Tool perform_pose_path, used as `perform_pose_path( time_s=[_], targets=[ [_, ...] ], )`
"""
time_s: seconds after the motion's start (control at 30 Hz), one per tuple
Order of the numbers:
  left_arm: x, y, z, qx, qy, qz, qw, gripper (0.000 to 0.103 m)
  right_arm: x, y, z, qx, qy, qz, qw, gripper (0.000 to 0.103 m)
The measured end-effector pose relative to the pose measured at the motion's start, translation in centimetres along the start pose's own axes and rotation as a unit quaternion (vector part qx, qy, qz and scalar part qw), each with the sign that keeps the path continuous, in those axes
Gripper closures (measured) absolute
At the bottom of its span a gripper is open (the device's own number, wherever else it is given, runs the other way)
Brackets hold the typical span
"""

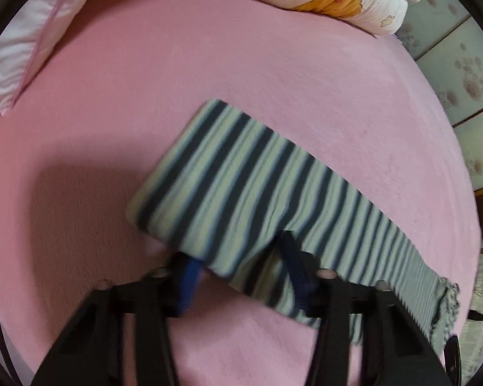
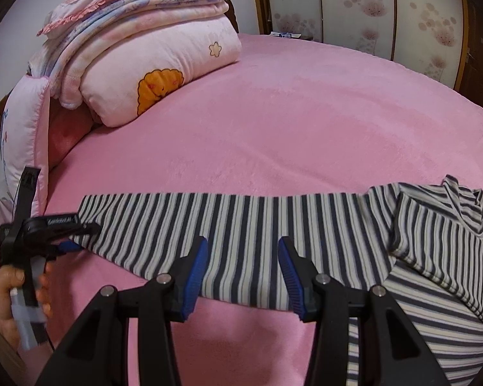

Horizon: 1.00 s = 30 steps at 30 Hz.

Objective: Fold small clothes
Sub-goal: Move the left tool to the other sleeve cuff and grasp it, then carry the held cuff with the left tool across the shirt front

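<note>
Left gripper (image 1: 238,267) pinches the near hem of the striped sleeve (image 2: 209,234) at its cuff end, at nine o'clock on the pink bedsheet (image 2: 273,122). Right gripper (image 2: 243,273), jaws spread, hovers over mid-sleeve without touching it. Judging by this, the sleeve fold is starting; next, carry the cuff toward the striped shirt (image 2: 441,257) at three o'clock.
</note>
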State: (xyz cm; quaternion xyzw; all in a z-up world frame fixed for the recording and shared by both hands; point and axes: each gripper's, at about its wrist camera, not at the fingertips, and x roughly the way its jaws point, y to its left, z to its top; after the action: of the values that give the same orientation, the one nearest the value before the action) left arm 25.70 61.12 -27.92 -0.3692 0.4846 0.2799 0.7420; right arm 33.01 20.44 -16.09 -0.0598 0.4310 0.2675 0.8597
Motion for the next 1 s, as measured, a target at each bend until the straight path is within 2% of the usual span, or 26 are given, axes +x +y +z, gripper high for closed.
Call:
perform_pose_path(
  time_s=[0.03, 0.07, 0.17, 0.23, 0.3, 0.4, 0.47, 0.6, 0.77, 0.9, 1.0],
  targets=[
    [0.1, -0.3, 0.1, 0.005, -0.007, 0.006, 0.9999, 0.095, 0.1, -0.1, -0.3, -0.002, 0.002, -0.001, 1.0, 0.057],
    [0.1, -0.7, 0.1, 0.013, -0.014, 0.011, 0.9998, 0.098, 0.1, -0.3, -0.5, -0.003, 0.004, -0.002, 1.0, 0.057],
    [-1.1, -2.6, -0.7, 0.047, -0.056, 0.029, 0.9969, 0.1, -0.3, -1.4, -1.3, -0.004, 0.008, -0.008, 1.0, 0.057],
    [-2.6, -4.1, -1.4, 0.062, -0.087, 0.023, 0.994, 0.1, -0.9, -2.5, -1.8, -0.003, 0.008, -0.013, 1.0, 0.057],
    [-4.7, -6.1, -2.1, 0.072, -0.117, -0.004, 0.9906, 0.101, -1.8, -3.7, -2.2, 0.001, 0.007, -0.015, 1.0, 0.057],
    [-7.4, -10.0, -3.4, 0.098, -0.134, -0.046, 0.9852, 0.101, -3.6, -5.9, -2.9, 0.009, -0.001, -0.026, 1.0, 0.057],
    [-9.7, -13.7, -4.5, 0.125, -0.143, -0.08, 0.9786, 0.101, -4.9, -7.8, -3.4, 0.02, -0.006, -0.033, 0.999, 0.057],
    [-13.8, -21.5, -8.1, 0.182, -0.156, -0.155, 0.9584, 0.1, -8.0, -12.0, -4.6, 0.053, -0.017, -0.047, 0.997, 0.057],
    [-17.4, -32.3, -16.1, 0.269, -0.142, -0.236, 0.9228, 0.1, -12.5, -17.7, -6.7, 0.094, -0.032, -0.071, 0.993, 0.057],
    [-17.3, -38.8, -23.0, 0.336, -0.109, -0.268, 0.8961, 0.1, -15.2, -21.4, -8.3, 0.106, -0.041, -0.099, 0.989, 0.057],
    [-16.5, -42.3, -27.0, 0.372, -0.082, -0.277, 0.8823, 0.1, -16.9, -24.2, -9.5, 0.113, -0.047, -0.12, 0.985, 0.057]
  ],
)
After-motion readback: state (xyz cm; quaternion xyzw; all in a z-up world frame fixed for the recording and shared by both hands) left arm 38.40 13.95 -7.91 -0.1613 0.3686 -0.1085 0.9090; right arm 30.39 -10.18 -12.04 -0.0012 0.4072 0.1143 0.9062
